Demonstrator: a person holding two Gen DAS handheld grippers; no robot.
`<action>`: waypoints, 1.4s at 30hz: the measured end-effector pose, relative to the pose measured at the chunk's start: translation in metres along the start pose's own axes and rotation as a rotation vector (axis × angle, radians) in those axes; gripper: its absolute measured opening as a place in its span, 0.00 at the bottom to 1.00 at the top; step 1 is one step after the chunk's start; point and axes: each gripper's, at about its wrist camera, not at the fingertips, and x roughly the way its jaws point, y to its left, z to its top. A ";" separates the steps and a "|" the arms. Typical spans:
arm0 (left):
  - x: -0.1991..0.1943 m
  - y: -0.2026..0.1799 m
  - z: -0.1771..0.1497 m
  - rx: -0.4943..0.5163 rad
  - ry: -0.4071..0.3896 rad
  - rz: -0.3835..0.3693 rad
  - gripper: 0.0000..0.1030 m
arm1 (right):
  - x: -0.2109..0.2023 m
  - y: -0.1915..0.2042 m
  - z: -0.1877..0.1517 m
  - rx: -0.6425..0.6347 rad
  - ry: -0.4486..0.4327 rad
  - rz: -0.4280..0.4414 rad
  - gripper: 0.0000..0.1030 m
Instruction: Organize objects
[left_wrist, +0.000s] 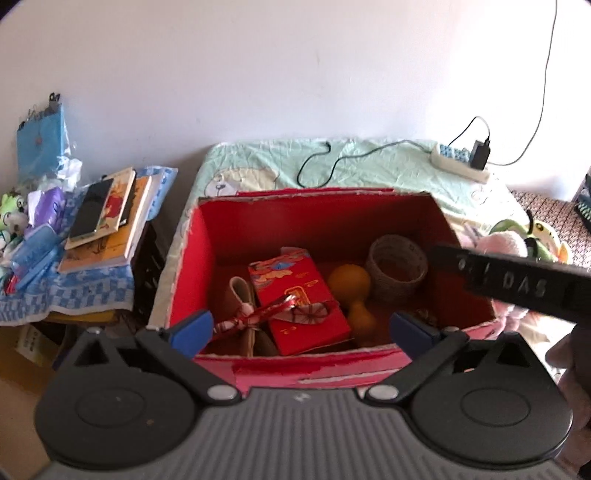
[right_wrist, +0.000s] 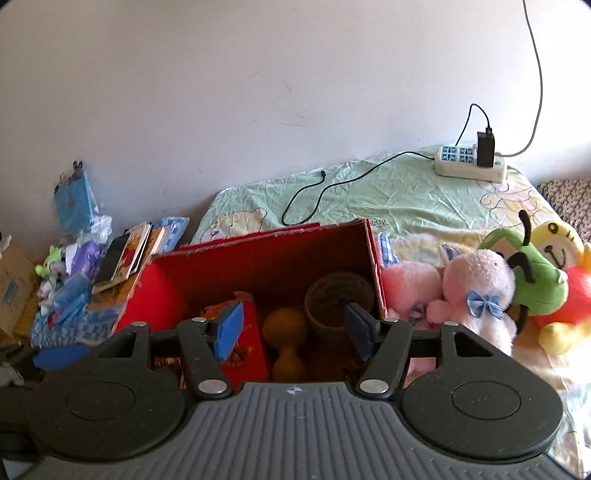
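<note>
An open red cardboard box stands on the bed. Inside it lie a red gift packet with a ribbon, an orange gourd, a woven cup and a tan scroll. My left gripper is open over the box's near edge, nothing between its blue pads. My right gripper is also open and empty above the box; part of it crosses the left wrist view as a black bar.
Pink, green and yellow-red plush toys lie on the bed right of the box. A power strip with charger and black cable sit behind. Books and a phone clutter the left side table.
</note>
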 end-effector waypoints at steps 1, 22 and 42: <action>-0.005 0.001 -0.004 -0.006 -0.013 -0.001 1.00 | -0.004 0.001 -0.003 -0.006 -0.001 -0.004 0.62; 0.023 0.014 -0.040 -0.002 0.256 0.094 0.99 | -0.020 -0.003 -0.045 0.049 0.192 -0.099 0.61; 0.036 0.006 0.034 0.002 0.089 0.166 1.00 | -0.002 -0.007 0.004 0.060 0.054 -0.056 0.62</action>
